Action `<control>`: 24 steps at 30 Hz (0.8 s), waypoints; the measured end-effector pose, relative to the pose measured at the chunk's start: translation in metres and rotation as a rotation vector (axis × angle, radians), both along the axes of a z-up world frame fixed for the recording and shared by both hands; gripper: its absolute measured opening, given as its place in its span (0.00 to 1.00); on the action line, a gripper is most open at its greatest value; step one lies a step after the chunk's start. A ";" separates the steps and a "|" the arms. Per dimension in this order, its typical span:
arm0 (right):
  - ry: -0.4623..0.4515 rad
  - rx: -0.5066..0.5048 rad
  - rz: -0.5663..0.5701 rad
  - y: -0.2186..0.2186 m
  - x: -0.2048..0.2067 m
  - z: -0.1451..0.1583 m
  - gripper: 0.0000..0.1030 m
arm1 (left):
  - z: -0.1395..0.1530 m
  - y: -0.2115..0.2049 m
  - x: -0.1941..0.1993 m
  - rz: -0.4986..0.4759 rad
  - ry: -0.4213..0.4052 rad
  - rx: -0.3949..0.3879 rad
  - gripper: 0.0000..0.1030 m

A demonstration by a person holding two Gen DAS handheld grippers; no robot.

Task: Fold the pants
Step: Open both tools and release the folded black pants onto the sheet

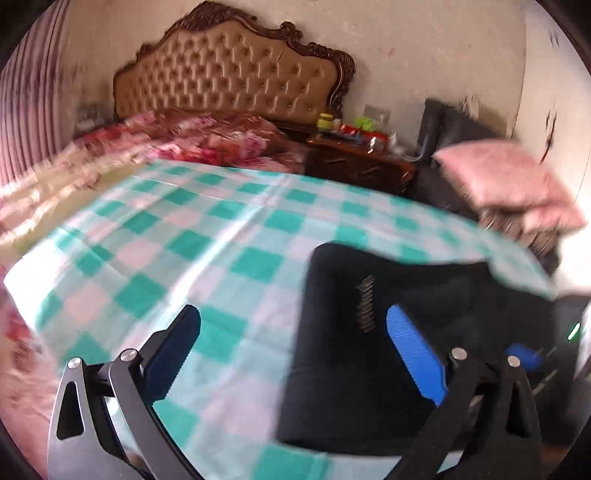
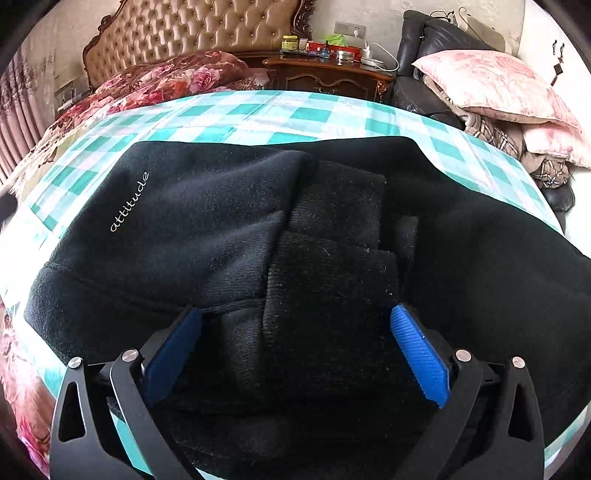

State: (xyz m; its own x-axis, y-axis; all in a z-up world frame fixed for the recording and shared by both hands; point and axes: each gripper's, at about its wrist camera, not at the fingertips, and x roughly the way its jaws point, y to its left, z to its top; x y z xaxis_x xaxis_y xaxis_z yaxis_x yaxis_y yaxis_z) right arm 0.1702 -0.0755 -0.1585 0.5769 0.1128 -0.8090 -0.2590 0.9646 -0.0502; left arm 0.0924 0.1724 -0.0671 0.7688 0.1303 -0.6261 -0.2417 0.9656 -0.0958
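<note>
Both tongs wide open, gripping nothing. The black pants [image 2: 295,229] lie bunched on the checked sheet [image 2: 258,110] right under the right gripper [image 2: 295,332] — and beside the left gripper [image 1: 291,339]. I'd pinch the ribbed cuff between the right pads, then pull flat.

Home bedroom: tufted headboard [image 2: 192,33], checked bedsheet [image 2: 258,110], wooden nightstand [image 2: 325,75], pink pillows [image 2: 491,85].

Left tongs [image 1: 293,347] and right tongs [image 2: 295,347]: black linkage arms; silver pivot screws; ribbed blue pads [image 2: 419,356]
</note>
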 end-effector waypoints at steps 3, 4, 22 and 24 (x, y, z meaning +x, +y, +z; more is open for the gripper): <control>-0.006 -0.007 0.002 0.001 -0.001 -0.001 0.96 | 0.006 -0.001 -0.006 -0.033 -0.020 0.067 0.94; -0.010 -0.011 0.005 0.002 -0.001 -0.001 0.96 | 0.007 -0.002 -0.002 -0.044 -0.023 0.062 0.92; 0.013 0.000 0.017 0.000 0.004 -0.001 0.96 | -0.041 -0.034 0.162 -0.249 0.350 0.041 0.58; 0.010 0.000 0.017 0.000 0.003 -0.001 0.96 | -0.028 -0.023 0.136 -0.211 0.292 0.038 0.57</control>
State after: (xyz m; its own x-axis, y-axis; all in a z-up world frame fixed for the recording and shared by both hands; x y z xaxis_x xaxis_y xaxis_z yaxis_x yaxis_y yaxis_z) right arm 0.1730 -0.0756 -0.1600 0.5672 0.1222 -0.8145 -0.2758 0.9600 -0.0480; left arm 0.2283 0.1497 -0.0953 0.5706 0.0149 -0.8211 -0.0481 0.9987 -0.0153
